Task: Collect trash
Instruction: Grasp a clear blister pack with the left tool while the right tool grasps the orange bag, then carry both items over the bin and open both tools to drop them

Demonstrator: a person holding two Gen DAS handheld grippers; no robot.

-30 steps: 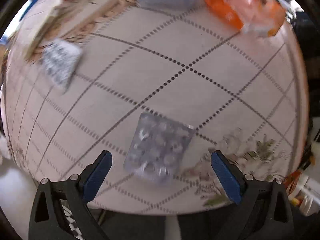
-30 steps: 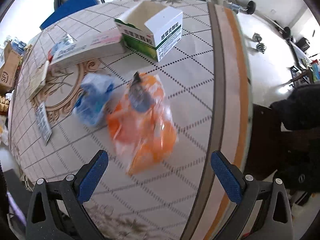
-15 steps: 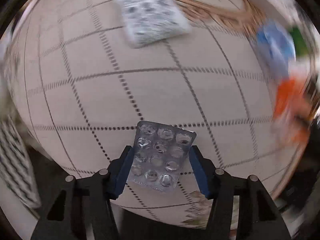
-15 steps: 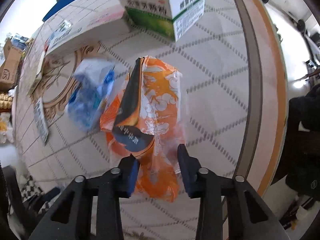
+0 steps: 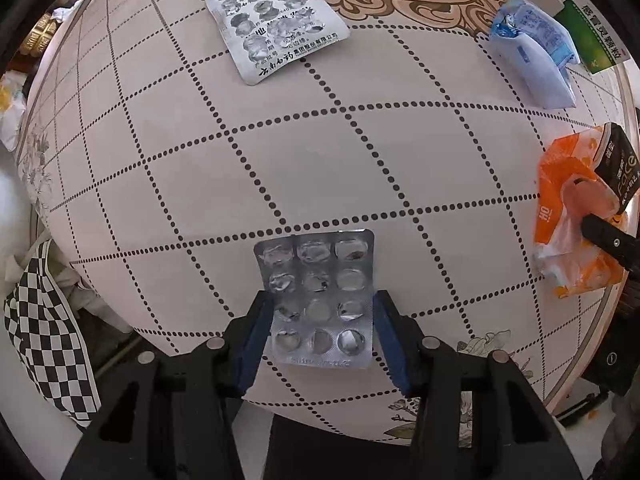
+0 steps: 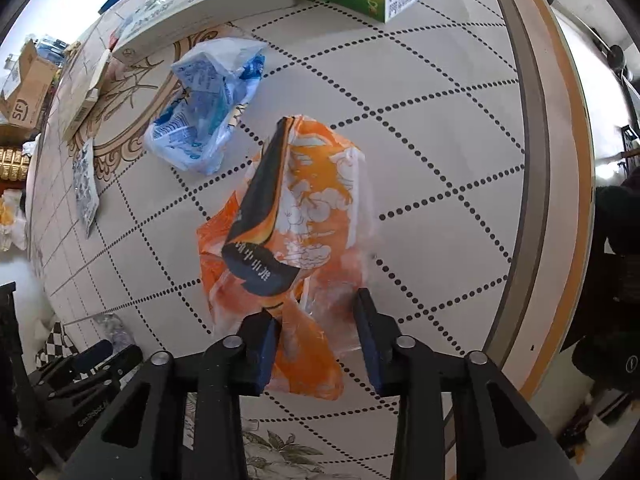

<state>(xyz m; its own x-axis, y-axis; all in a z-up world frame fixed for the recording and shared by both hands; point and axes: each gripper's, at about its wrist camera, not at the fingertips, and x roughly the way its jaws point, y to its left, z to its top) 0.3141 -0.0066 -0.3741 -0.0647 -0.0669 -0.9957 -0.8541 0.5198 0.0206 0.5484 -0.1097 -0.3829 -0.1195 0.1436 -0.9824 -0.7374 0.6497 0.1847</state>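
A: Left claw [image 5: 318, 326] clamped on the empty pill sheet [image 5: 318, 296], edge to edge across the short side. Long axis pointing straight ahead, far end sticking out over the table [image 5: 360, 160].

B: And the right claw [image 6: 316, 336]? Squeezing the orange wrapper [image 6: 292, 240], bulk of it ahead, just above the tabletop. Blue wrapper [image 6: 204, 120] up-left, nearer the right side. No bin visible anywhere, though.

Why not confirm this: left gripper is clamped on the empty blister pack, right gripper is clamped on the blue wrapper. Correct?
Not quite. The left gripper does clamp the empty blister pack, but the right wrist view shows the right gripper clamped on the orange wrapper; the blue wrapper lies apart on the table.
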